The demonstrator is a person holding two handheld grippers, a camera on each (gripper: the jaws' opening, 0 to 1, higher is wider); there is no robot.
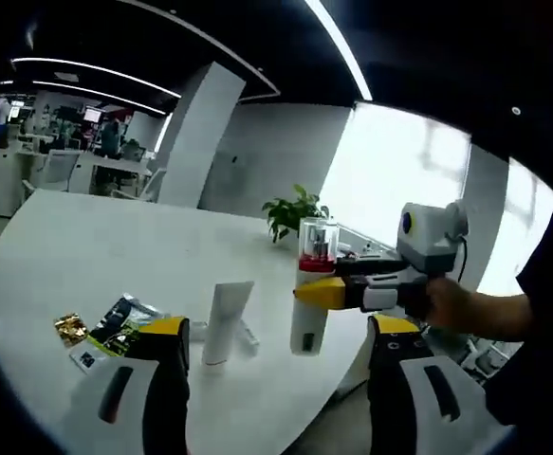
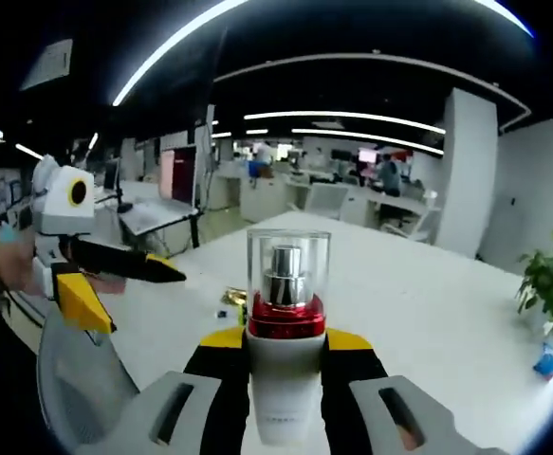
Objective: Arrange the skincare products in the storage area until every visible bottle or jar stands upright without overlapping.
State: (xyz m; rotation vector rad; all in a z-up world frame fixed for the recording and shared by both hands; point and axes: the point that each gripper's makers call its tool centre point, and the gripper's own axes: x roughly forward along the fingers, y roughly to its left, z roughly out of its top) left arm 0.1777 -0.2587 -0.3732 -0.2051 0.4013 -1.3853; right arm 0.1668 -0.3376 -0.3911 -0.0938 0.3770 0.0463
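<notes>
Both cams are facing each other across the table [image 1: 86, 237]

I'm seeing my left view looking at the pump bottle [image 1: 314, 284] from nearby, right view hugging it close-up.

White round table [image 1: 115, 237]: smooth, matt to faintly satin, soft window glare on top.

White pump bottle with clear cap and red collar [image 2: 286, 341]: body matt white plastic; cap glossy transparent plastic; pump head inside shiny, metal-look silver; collar glossy red.

White squeeze tube standing on its cap [image 1: 226, 322]: smooth matt plastic.

Small sachets, gold and dark green [image 1: 105, 327]: crinkled foil, glossy, catching light.

Right gripper [image 2: 285, 365]: jaws black, matt, yellow plastic tips, grey plastic housing.

Left gripper [image 1: 276, 365]: same matt black and yellow plastic.

Green potted plant [image 1: 295, 213]: leaves slightly glossy.
</notes>
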